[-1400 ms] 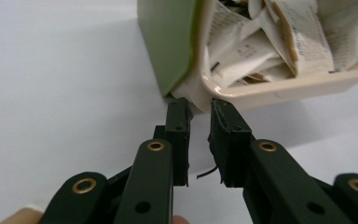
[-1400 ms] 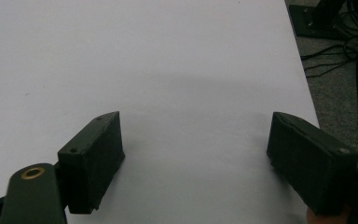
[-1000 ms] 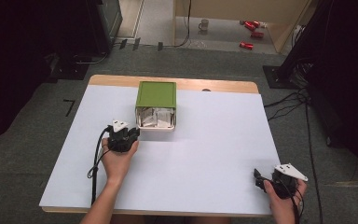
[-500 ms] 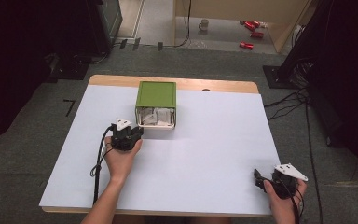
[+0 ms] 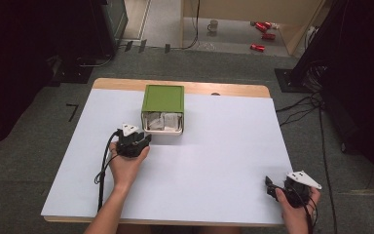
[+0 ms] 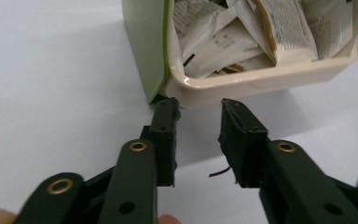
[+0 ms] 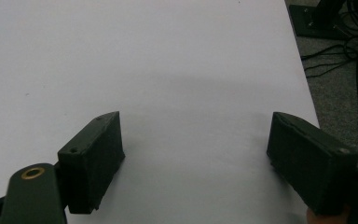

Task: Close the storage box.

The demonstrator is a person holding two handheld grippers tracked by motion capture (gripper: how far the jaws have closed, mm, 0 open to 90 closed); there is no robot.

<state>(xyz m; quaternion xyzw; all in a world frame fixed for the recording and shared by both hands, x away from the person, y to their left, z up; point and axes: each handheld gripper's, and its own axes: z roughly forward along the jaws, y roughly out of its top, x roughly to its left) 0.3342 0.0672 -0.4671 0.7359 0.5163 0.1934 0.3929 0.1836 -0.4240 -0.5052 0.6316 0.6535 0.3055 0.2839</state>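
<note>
A green box [image 5: 163, 99] with a cream inner tray is seen just above the middle of the high view, on the white table [image 5: 214, 161], its open front turned toward the bottom of the frame. White paper sachets [image 6: 242, 37] are packed inside it – printed, crumpled, some standing on edge – and they are seen at the top of the left gripper view behind the cream rim [image 6: 261, 81].

The left gripper [image 6: 199, 108] is found just below and left of the box in the high view, its tips right at the near corner of the tray. Its jaws have just been opening; a modest gap is left between them, and nothing is held in it (whether the left tip touches the rim cannot be told). Bare table lies under the gap.

The right gripper [image 7: 196, 154] is held at the lower right of the high view, well apart from the box, jaws spread wide over plain white surface.

Beyond the table's far edge, a mug [image 5: 213, 25] and red cans [image 5: 263, 30] are seen on the floor at the top of the frame, with cables [image 5: 302, 105] at the right.
</note>
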